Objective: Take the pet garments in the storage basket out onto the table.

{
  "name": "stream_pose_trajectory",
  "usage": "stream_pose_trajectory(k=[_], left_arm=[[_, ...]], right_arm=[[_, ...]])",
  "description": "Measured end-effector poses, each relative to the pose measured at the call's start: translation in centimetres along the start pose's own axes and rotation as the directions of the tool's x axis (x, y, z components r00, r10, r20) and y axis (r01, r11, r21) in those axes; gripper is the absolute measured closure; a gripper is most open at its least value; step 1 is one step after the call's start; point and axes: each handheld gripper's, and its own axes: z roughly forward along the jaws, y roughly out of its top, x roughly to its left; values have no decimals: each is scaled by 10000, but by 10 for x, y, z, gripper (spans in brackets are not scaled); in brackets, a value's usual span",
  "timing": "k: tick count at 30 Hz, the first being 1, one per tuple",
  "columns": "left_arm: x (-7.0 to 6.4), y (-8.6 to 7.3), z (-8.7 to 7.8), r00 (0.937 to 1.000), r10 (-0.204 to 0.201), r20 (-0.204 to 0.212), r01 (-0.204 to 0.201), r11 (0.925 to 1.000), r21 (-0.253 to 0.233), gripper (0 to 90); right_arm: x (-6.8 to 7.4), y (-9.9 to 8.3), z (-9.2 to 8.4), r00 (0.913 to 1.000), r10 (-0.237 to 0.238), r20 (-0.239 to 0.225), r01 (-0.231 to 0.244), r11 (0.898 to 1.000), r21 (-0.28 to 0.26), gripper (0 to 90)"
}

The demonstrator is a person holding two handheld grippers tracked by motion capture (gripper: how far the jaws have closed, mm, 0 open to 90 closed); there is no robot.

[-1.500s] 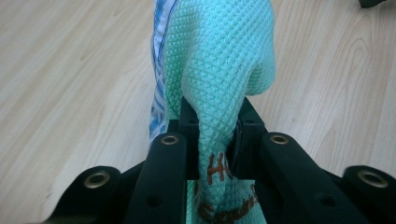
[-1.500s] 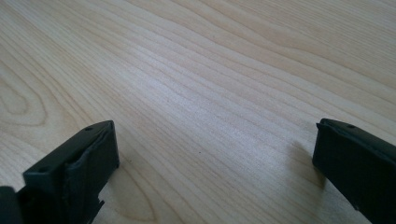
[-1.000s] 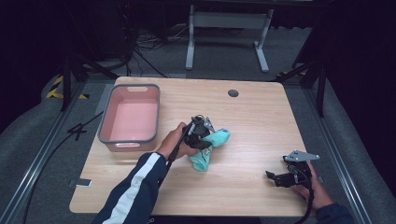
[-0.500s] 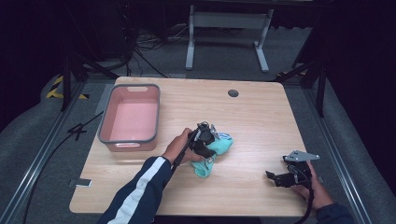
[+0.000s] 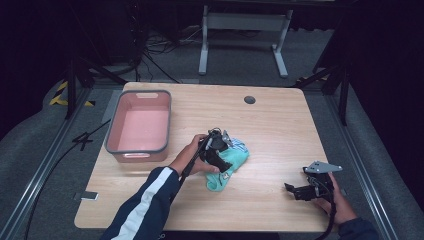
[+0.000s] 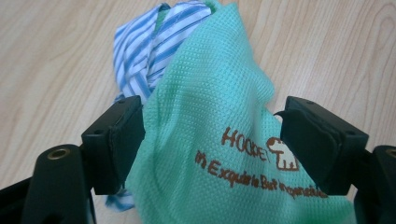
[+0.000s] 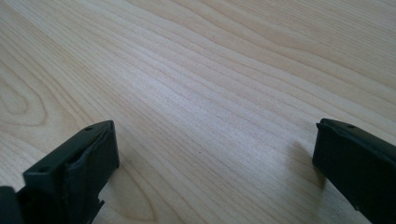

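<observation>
Green cloth (image 6: 219, 140) between just-opened jaws of left hand-held gripper (image 6: 210, 135) (previously clamped), now slack.

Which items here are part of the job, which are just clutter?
In play:
- green cloth, between the jaws of the left hand-held gripper, which have just been opening
- blue-striped cloth, bunched with it
- pink tub, possibly the destination

Lying about:
- right hand-held gripper, open over bare table
- round black table grommet

A pink tub (image 5: 139, 128) sits at my wooden table's (image 5: 280, 125) left side; a dark round grommet (image 5: 249, 100) lies near the far edge.
</observation>
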Motion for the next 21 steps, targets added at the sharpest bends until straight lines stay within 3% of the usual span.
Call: stream_pose_trajectory(k=[3, 21], left_arm=[[0, 0, -5, 9995, 307, -57, -307, 9995, 18, 217], [-10, -9, -34, 9936, 973, -570, -979, 9952, -85, 218]], right_arm=[[0, 0, 0, 10000, 0, 1, 0, 10000, 1, 7], [0, 0, 0, 10000, 7, 3, -7, 10000, 4, 7]])
